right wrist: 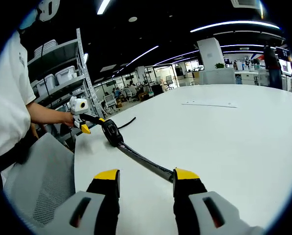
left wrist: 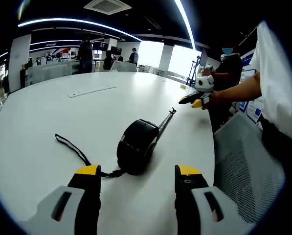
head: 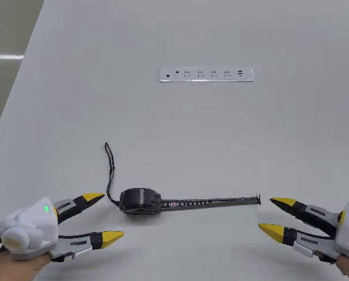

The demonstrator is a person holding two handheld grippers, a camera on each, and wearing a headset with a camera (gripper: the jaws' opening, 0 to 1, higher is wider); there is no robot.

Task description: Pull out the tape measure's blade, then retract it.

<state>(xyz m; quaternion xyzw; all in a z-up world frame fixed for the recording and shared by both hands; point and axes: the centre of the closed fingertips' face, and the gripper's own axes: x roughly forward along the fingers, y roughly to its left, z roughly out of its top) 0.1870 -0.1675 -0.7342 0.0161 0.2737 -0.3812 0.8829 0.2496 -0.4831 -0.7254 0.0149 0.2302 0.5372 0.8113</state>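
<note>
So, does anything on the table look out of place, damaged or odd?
Nothing looks damaged or spilled. The only notable thing is that the blade of the tape measure lies pulled out flat on the table, while the left gripper and the right gripper sit open at either end, holding nothing.
</note>
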